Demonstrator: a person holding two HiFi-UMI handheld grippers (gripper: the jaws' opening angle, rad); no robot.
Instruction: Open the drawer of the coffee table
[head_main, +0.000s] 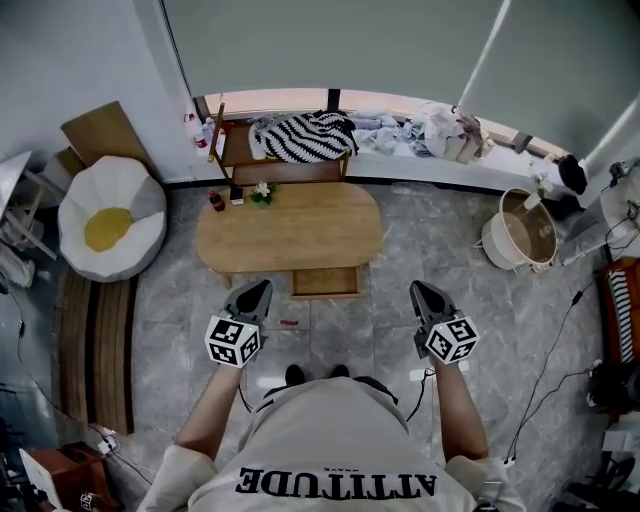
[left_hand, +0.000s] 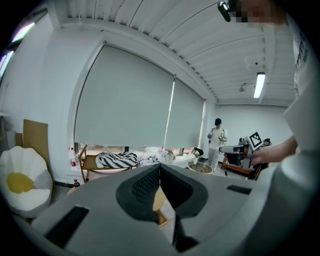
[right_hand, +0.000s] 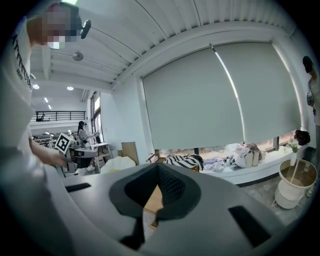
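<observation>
The oval wooden coffee table (head_main: 290, 228) stands on the grey floor ahead of me. Its drawer (head_main: 325, 281) shows as a wooden box sticking out from under the front edge, at the middle. My left gripper (head_main: 262, 287) hovers in front of the table's left front corner, apart from it, with jaws shut on nothing. My right gripper (head_main: 418, 288) hangs to the right of the drawer, off the table's right end, also shut and empty. In the left gripper view the gripper (left_hand: 160, 166) has its tips together, and the same holds for the gripper (right_hand: 158, 165) in the right gripper view.
A small flower pot (head_main: 262, 192) and dark red items (head_main: 217, 200) sit on the table's far left. Behind it a wooden shelf holds a zebra-striped cloth (head_main: 305, 137). An egg-shaped beanbag (head_main: 110, 230) lies left, a round basket (head_main: 525, 230) right. Cables run over the floor at right.
</observation>
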